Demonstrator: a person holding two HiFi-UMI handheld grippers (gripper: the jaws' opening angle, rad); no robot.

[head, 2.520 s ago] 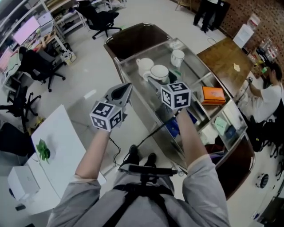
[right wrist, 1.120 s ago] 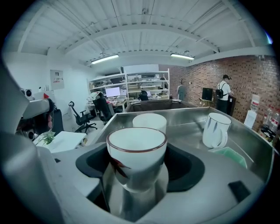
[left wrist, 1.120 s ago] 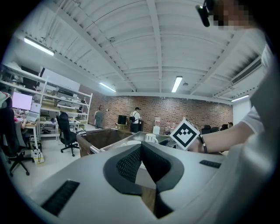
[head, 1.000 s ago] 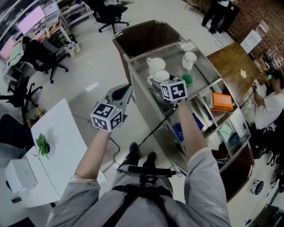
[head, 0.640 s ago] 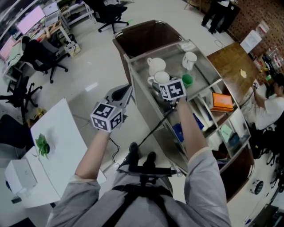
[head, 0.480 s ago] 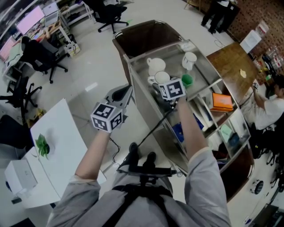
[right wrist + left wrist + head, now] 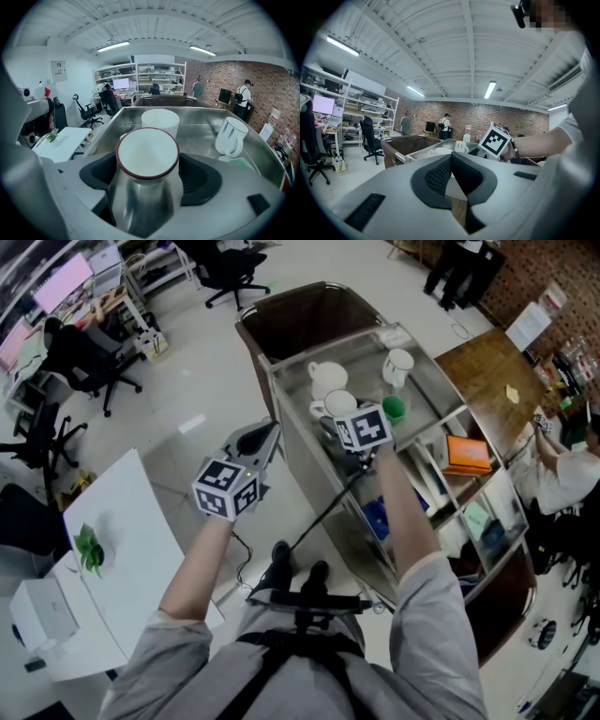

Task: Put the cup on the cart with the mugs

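My right claw (image 7: 149, 180) has the cup (image 7: 146, 157) between its jaws, and those jaws are opening. The pads sit right at its steel sides, and I cannot tell that they press on it. The cup stands upright over the cart's (image 7: 275, 381) top tray, mouth up, with a dark red rim and a white inside.

On the cart one white mug (image 7: 160, 121) stands just behind the cup. Another white mug (image 7: 229, 136) stands toward the cart's right side, its handle turned toward me. A pale green thing (image 7: 241, 163) lies on the tray just in front of that second mug.

My left claw (image 7: 451, 161) is off the cart's left side, out over the floor. Its jaws are closed together on nothing.

A couple of seconds back, the right claw was nearer my body, at the cart's near end and short of the mugs. It has since come forward along the cart to sit right beside them. Over the last second it has hardly shifted, and only the jaws have changed. The left claw has kept its place beside the cart throughout. The white tabletop (image 7: 131, 549) with the small green plant (image 7: 89, 551) stands well left of the cart.
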